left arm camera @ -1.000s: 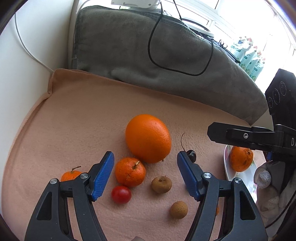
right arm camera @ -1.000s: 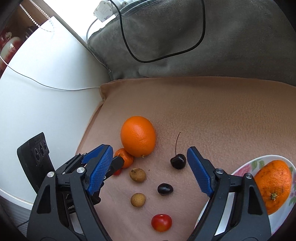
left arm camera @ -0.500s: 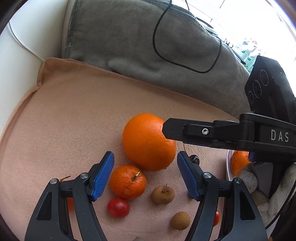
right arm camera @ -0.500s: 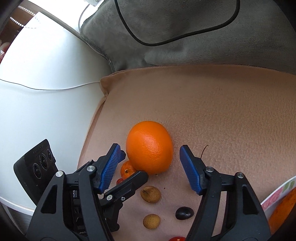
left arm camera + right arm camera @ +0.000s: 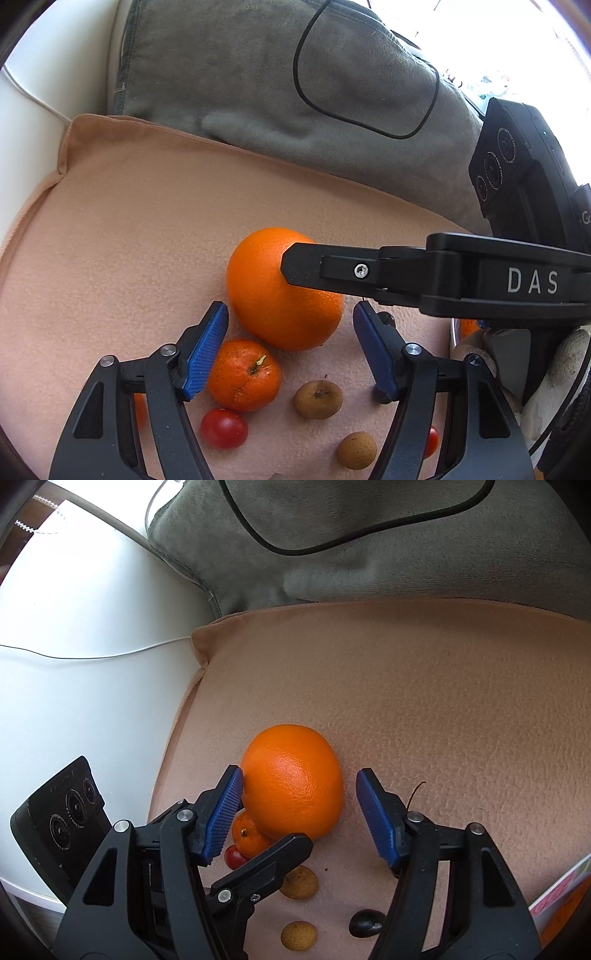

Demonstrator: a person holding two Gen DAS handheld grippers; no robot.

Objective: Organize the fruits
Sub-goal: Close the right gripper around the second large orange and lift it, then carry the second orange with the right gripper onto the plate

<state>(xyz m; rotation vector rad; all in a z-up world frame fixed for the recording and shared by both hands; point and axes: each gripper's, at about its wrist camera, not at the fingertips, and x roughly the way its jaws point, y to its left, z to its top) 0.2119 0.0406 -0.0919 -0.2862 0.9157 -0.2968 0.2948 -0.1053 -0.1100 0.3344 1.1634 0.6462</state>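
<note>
A big orange [image 5: 273,295] [image 5: 293,779] lies on the peach cloth [image 5: 129,229]. My right gripper [image 5: 297,805] is open, its blue pads on either side of the orange; the left pad looks close to its skin. My left gripper [image 5: 290,334] is open and empty, just short of the orange, above a small mandarin [image 5: 243,374] [image 5: 247,834]. Around it lie a cherry tomato [image 5: 223,428], two brown longans [image 5: 318,399] [image 5: 356,450], a dark grape [image 5: 365,923] and a stemmed cherry [image 5: 386,317], mostly hidden.
A grey cushion [image 5: 295,92] with a black cable [image 5: 369,125] lies behind the cloth. A flowered plate [image 5: 554,897] holding an orange fruit sits at the right edge. A white surface [image 5: 92,683] borders the cloth on the left.
My right gripper has moved forward and down, so the big orange now sits between its pads. My left gripper has edged forward over the small fruits.
</note>
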